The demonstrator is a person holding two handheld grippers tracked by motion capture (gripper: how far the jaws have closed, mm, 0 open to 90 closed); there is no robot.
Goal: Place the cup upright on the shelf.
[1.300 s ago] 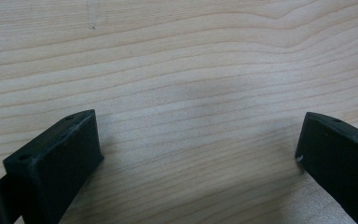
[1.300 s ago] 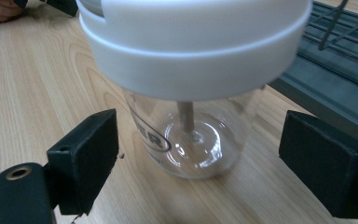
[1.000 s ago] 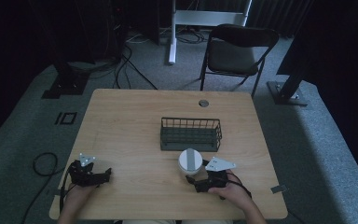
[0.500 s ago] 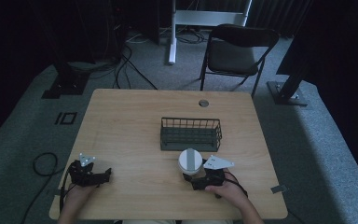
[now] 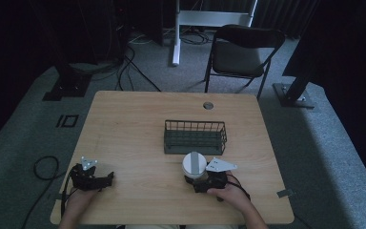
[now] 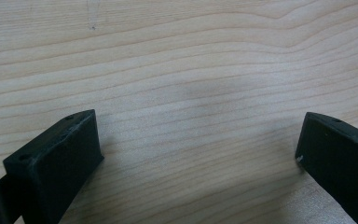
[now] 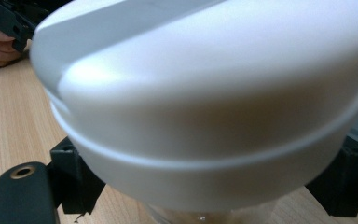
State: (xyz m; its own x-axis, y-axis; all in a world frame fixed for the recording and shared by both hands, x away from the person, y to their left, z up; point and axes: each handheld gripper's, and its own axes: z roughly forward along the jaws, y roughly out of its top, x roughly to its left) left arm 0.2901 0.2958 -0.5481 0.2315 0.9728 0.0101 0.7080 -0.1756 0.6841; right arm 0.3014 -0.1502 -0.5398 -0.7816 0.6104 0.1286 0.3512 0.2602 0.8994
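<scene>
White-lidded jar point(image 5: 194, 164) gripped by right tongs point(image 5: 196, 180); left tongs point(image 5: 106, 180) wide (empty).

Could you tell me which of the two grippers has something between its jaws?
The right gripper: its jaws flank the white-lidded container. The left gripper is open over bare table.

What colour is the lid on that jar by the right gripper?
White, with a grey band across the lid. The right gripper view shows it best.

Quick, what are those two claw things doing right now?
Left gripper: open, holding nothing, over the wooden table.
Right gripper: closed on the white round-lidded jar.
</scene>
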